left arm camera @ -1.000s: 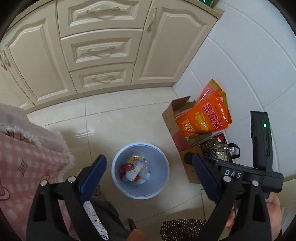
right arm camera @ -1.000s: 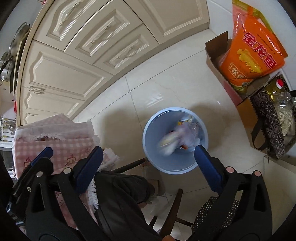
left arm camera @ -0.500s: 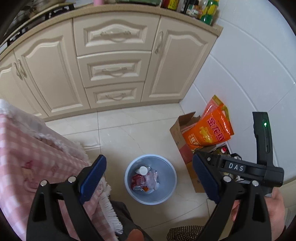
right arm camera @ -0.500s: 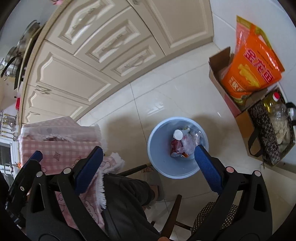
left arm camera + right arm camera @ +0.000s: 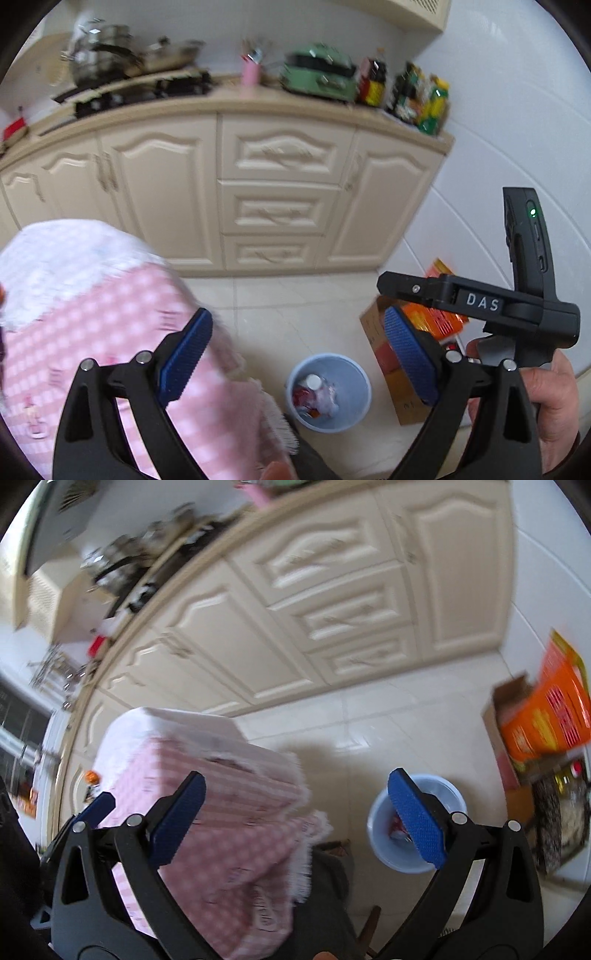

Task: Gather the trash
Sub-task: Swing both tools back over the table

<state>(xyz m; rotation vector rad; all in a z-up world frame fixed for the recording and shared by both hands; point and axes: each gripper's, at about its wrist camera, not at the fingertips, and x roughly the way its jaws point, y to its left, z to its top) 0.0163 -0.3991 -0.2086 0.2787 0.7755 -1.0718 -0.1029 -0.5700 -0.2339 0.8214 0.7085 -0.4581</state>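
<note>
Both pictures are bright with soft daylight, and the white floor (image 5: 369, 716) shines a little, with a dark shadow beside the pink cloth (image 5: 236, 812). Everything looks smeared and fuzzy, most of all the pots (image 5: 122, 55) up on the counter. The round lens bends the cupboards (image 5: 280, 206), and the corners are black.

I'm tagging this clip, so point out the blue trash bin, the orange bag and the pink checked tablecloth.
blue trash bin (image 5: 364, 384): left wrist view, right inner wall.
orange bag (image 5: 546, 716): right wrist view, printed front face.
pink checked tablecloth (image 5: 236, 812): right wrist view, draped top surface.
</note>
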